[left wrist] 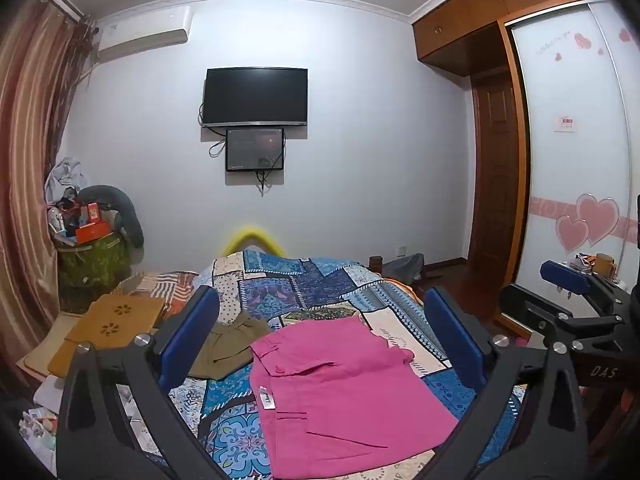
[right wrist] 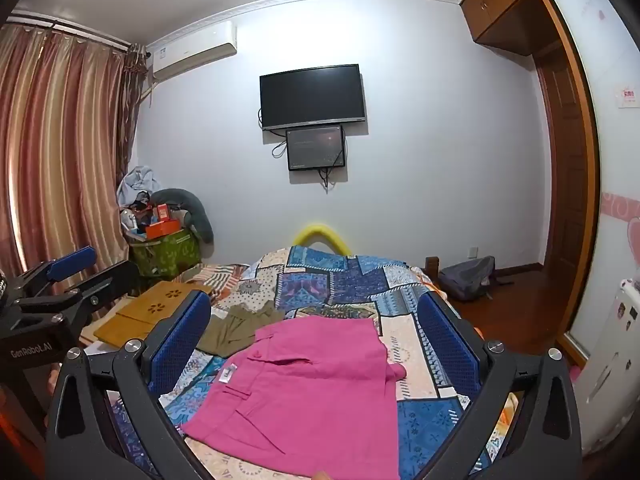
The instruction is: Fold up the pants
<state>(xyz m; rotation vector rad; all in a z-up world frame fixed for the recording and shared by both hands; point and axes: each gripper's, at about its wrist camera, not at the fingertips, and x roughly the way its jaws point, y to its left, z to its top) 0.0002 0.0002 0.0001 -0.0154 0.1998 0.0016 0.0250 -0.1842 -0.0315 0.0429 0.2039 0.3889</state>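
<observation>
both tongs stand wide apart with nothing between their blue pads: the left gripper hangs above the bed, and the right gripper hangs level beside it, each seen at the edge of the other's view.

largest to smallest: the white wall closes the far end of the room, with a striped curtain on the left and a wooden wardrobe on the right, its sliding door marked with pink hearts. the bed, under a blue patchwork cover, runs from the tongs toward the wall. a dark television hangs on the wall, with a smaller dark screen just below it and an air conditioner high in the left corner.

the pink pants lie flat on the near part of the bed cover, folded into a rough rectangle, with a white label near their left edge; in both views they lie between the open fingers but touch neither. an olive garment lies crumpled just beyond their left corner, partly tucked beneath it. a green basket piled with boxes and clothes stands in the far left corner, a tan board with flower cut-outs rests at the left side of the bed, and a grey backpack lies on the floor to the right. a yellow curved piece shows past the bed's far end.
</observation>
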